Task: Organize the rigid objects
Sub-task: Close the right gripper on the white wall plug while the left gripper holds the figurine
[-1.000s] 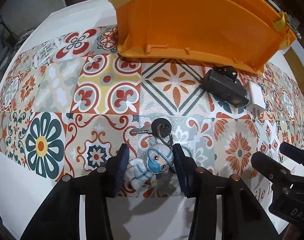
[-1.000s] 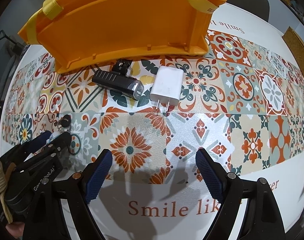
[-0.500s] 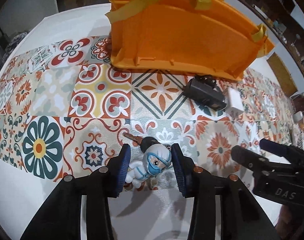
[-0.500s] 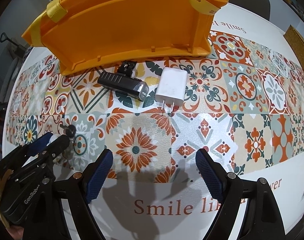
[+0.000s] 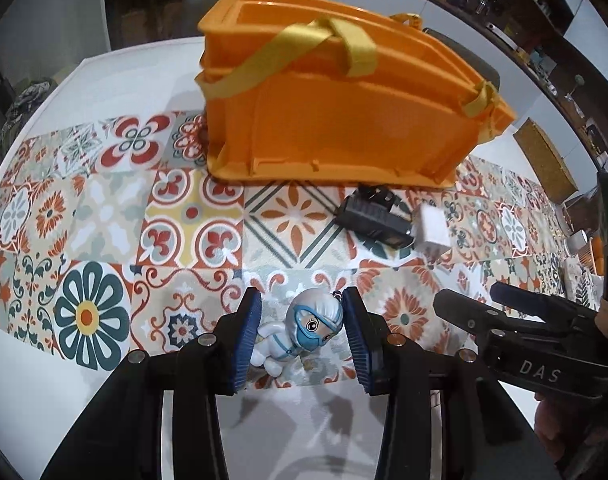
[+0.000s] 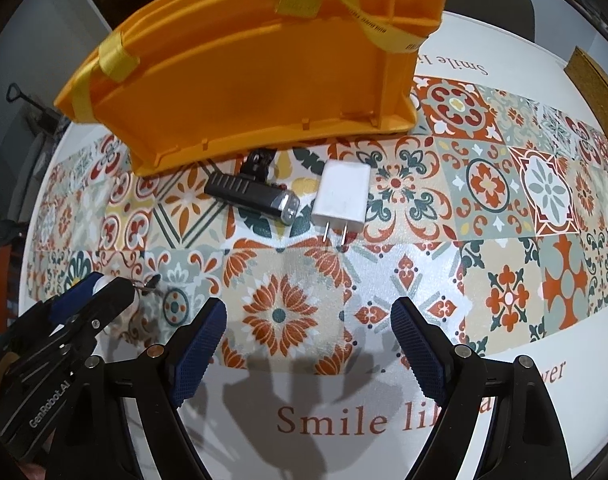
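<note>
One down: my left gripper (image 5: 302, 334) clamped the figurine keychain (image 5: 300, 332) and lifted it off the tablecloth (image 5: 104, 216); orange bin (image 5: 336, 120) next. Right gripper (image 6: 308, 344) open, empty.

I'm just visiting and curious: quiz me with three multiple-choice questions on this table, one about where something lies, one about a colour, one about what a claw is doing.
1. Where does the white plug lie?
A. Inside the bin
B. On the patterned cloth, beside the black lamp
C. In the right claw

2. What colour is the bin?
A. Orange
B. Green
C. Grey

3. What is the left claw doing?
A. Standing open over nothing
B. Gripping the lamp
C. Gripping a small figurine

B: white plug lies by the black lamp.
A: the bin is orange.
C: the left claw clamps the figurine.
</note>
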Available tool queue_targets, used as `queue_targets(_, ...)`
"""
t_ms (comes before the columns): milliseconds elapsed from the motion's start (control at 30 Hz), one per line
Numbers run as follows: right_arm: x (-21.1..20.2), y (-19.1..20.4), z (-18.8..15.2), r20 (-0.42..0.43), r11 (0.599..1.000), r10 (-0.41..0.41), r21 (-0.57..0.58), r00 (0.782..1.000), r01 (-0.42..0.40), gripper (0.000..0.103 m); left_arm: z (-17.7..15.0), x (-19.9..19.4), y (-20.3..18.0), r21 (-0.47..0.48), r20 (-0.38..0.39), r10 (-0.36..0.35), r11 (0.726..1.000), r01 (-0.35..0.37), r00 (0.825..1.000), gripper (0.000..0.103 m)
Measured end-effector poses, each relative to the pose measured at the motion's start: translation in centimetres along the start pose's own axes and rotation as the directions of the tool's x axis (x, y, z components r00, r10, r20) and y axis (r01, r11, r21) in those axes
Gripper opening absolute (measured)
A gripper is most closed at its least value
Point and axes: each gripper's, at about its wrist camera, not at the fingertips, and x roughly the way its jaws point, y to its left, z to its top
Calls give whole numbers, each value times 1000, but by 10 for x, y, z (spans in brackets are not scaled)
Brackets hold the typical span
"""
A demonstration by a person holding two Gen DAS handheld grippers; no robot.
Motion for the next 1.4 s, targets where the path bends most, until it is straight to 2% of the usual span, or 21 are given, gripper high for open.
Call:
queue_targets(200, -5, -11, 9, 28, 999, 16, 32, 999, -17, 85, 6, -2, -11, 13, 25, -3, 1000, 3, 1000, 42)
queue_targets(467, -3, -18, 21, 66, 999, -7, 51, 998, 4, 85, 15, 3, -19, 34, 45, 7, 999, -8, 999, 42)
queue_targets(767, 12, -24, 31, 76, 995, -34, 95, 997, 27, 73, 21, 13, -17, 33, 45, 16, 999, -18, 999, 42)
queue_targets(1400, 44, -17, 50, 59, 994, -80, 84, 995, 75, 54, 24, 26, -16, 37, 45, 30, 999, -31, 999, 42)
